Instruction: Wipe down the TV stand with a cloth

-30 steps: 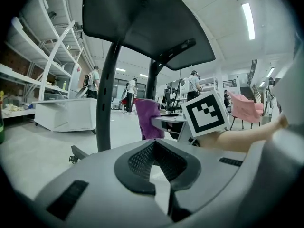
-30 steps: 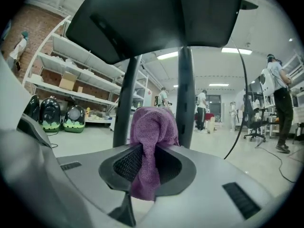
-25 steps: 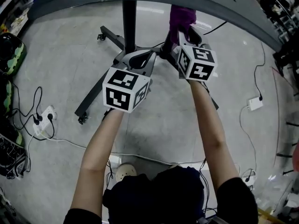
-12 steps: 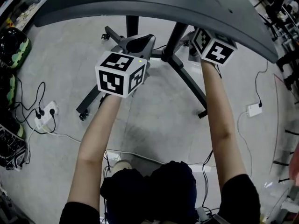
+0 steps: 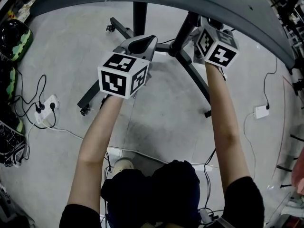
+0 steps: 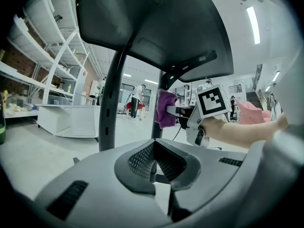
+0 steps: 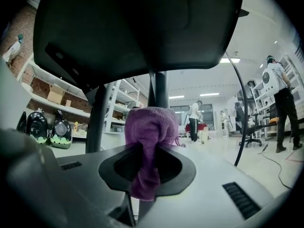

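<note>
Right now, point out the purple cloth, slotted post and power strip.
purple cloth (image 7: pixel 149 127): right gripper view, bunched top.
slotted post (image 6: pixel 110 108): left gripper view, mid shaft.
power strip (image 5: pixel 46 112): head view, white body.

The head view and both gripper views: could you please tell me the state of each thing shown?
TV stand: upright on its wheeled legs.
left gripper: jaws together, empty.
right gripper: shut on the purple cloth.
purple cloth: bunched, held up at the TV stand's pole.
</note>
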Tool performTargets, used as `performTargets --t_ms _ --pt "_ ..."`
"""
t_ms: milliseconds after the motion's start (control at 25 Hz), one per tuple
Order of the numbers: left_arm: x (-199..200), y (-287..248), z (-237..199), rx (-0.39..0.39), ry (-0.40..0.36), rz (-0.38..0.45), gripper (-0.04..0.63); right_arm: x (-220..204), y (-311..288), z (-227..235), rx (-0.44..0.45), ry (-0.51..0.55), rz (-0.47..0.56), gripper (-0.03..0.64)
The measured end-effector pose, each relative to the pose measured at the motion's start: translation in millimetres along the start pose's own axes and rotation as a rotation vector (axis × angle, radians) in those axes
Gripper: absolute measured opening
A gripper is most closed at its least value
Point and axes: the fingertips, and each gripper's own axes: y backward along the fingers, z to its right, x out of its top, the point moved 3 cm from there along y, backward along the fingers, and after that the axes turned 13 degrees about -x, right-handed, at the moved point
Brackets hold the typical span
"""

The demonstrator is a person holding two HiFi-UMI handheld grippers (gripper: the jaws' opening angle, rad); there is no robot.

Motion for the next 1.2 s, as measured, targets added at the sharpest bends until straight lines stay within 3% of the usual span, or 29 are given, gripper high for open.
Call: performTargets --t_ms 1200 --pt "-108 -1 -15 0.031 0.075 -0.125 0.005 -201 1 -11 -0.002 0.019 -0.282 0.089"
